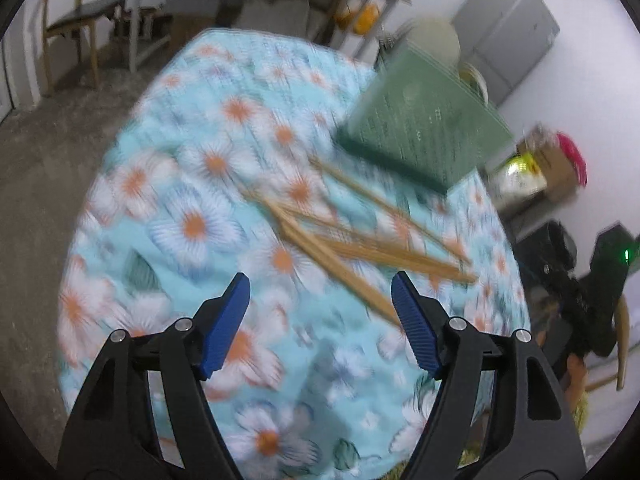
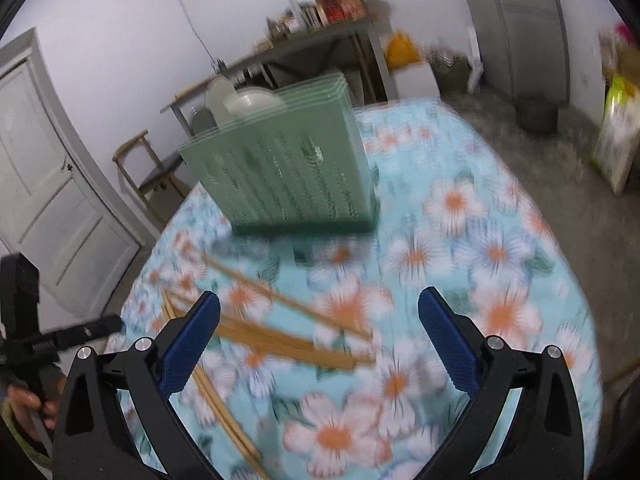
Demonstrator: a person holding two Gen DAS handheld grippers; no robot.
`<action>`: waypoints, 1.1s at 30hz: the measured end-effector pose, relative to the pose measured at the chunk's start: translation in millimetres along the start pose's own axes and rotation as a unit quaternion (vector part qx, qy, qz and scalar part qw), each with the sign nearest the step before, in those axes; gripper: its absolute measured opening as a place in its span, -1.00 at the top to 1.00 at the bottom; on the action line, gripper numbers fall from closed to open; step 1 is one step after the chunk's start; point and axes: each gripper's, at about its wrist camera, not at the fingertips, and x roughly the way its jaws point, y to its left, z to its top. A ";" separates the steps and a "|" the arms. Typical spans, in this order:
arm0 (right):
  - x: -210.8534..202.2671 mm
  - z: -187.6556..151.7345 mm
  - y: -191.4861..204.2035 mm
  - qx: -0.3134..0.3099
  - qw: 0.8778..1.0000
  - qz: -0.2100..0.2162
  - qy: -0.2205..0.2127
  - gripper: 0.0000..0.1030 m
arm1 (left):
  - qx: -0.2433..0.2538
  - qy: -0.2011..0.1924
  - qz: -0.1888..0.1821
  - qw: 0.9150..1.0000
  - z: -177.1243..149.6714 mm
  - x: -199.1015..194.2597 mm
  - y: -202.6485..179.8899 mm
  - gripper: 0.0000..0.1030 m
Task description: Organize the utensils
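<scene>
- We're on the approach: left gripper [image 1: 320, 316] and right gripper [image 2: 320, 336] both gape wide, holding nothing.
- Chopsticks [image 1: 360, 248] lie scattered mid-frame on the floral tabletop [image 1: 192, 184], near the green holder [image 1: 424, 128] at upper right.
- Next, we'd say: close on one stick.

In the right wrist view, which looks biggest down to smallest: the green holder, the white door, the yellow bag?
1. Green holder, though nearness to the camera inflates it.
2. White door, partly cut off at the edge.
3. Yellow bag, far off and blurred.
</scene>
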 end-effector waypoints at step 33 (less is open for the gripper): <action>39.1 158.8 78.7 -0.137 0.971 -0.164 -0.111 -0.87 | 0.003 0.020 0.019 1.000 -20.1 31.0 -6.1 -0.56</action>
